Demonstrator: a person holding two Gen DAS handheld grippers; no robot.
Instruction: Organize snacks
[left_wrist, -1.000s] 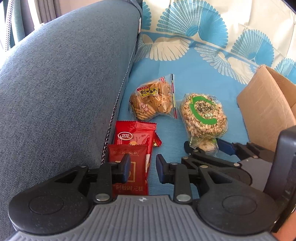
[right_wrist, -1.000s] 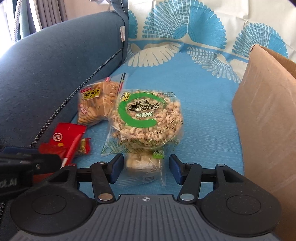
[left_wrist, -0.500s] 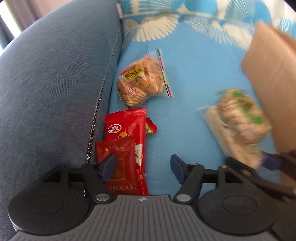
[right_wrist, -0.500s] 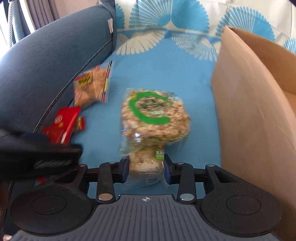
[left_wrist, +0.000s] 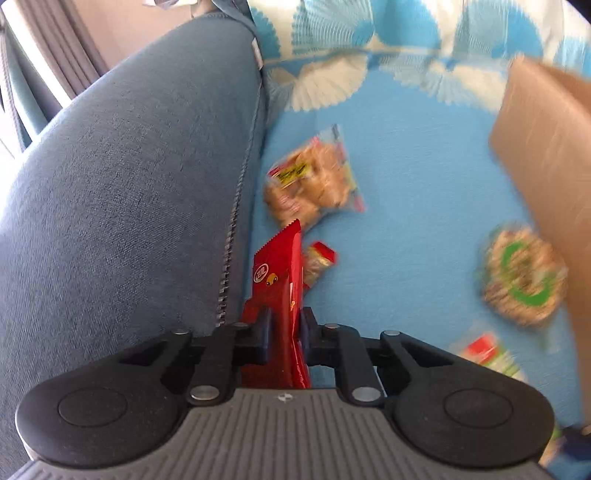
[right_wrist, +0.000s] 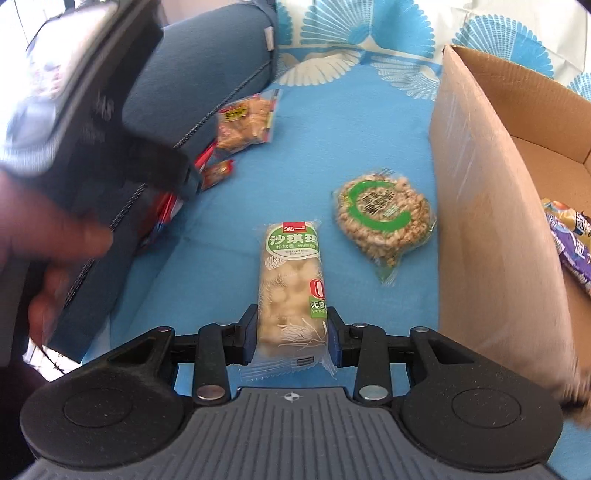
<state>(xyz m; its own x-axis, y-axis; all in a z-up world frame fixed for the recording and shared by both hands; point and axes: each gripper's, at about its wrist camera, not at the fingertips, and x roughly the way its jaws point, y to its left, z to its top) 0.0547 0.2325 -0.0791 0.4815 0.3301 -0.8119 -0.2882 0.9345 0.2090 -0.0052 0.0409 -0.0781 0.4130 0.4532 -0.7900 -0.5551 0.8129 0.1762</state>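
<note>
My left gripper has its jaws closing on a long red snack packet, and the pads press its sides beside the sofa arm. A small red candy and a clear biscuit bag lie just beyond. My right gripper is shut on the near end of a green-labelled puffed bar packet, which points away from me. A round grain cake with a green ring lies on the blue cover next to the cardboard box.
The grey-blue sofa arm fills the left side. The open box holds a purple packet. A hand with the left gripper's body crowds the left of the right wrist view. The blue patterned cover lies between snacks and box.
The left jaws opened wide, then closed on the red packet. The right jaws closed on the bar packet and carried it toward the box; the round cake came off it and lies apart.
</note>
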